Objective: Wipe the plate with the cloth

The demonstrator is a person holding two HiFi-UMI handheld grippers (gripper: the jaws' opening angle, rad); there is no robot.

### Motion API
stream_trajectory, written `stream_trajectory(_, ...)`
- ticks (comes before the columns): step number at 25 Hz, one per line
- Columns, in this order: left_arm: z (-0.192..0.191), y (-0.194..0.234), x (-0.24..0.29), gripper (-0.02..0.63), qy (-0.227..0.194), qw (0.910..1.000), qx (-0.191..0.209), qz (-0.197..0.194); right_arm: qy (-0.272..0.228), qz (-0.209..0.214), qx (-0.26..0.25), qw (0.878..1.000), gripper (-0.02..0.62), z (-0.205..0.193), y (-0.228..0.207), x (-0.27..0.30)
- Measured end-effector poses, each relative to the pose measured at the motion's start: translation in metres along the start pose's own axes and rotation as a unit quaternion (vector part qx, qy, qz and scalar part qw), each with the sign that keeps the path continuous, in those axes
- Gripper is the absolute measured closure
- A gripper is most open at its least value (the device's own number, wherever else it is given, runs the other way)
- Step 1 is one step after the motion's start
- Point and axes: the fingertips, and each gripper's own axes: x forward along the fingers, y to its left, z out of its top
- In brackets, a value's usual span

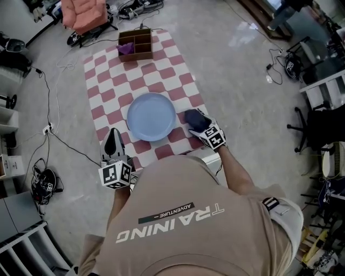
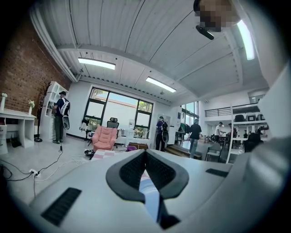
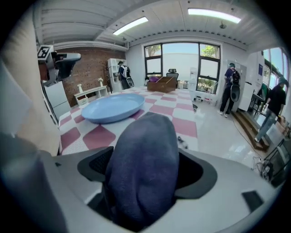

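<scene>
A pale blue plate [image 1: 151, 116] [image 3: 113, 107] lies in the middle of the red-and-white checked table [image 1: 110, 81]. Just right of it sits a bunched dark blue cloth [image 1: 195, 119] [image 3: 142, 150]. My right gripper [image 1: 197, 125] [image 3: 148, 169] points down onto that cloth with its jaws spread wide; the cloth fills the gap between them. My left gripper [image 1: 113, 141] [image 2: 145, 157] is level at the table's near left corner, shut and empty, aimed toward the plate [image 2: 150, 193], a strip of which shows between its fingers.
A brown divided box [image 1: 136, 44] with a purple item [image 1: 125, 48] stands at the table's far end. A pink chair [image 1: 83, 13] and cables [image 1: 51, 108] are on the floor to the left. Several people stand far off by the windows.
</scene>
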Motion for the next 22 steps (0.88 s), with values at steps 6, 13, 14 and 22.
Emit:
stream_trajectory(6, -0.003, 0.007, -0.012, 0.591, 0.003, 0.9999, -0.003, 0.016, 0.011, 0.004, -0.012, 1.0, 0.158, -0.008, 0.003, 0.003)
stream_trajectory(13, -0.006, 0.001, -0.011, 0.592, 0.007, 0.9999, -0.004, 0.006, 0.015, 0.006, -0.008, 1.0, 0.158, -0.007, 0.003, 0.004)
stream_trajectory(14, -0.007, -0.001, -0.011, 0.591, 0.008, 1.0, -0.004, 0.004, 0.015, 0.007, -0.009, 1.0, 0.158, -0.007, 0.003, 0.003)
stream_trajectory(22, -0.011, -0.009, -0.012, 0.591, 0.016, 0.9998, -0.002, -0.008, 0.009, -0.02, 0.013, 1.0, 0.477, -0.004, -0.016, 0.001)
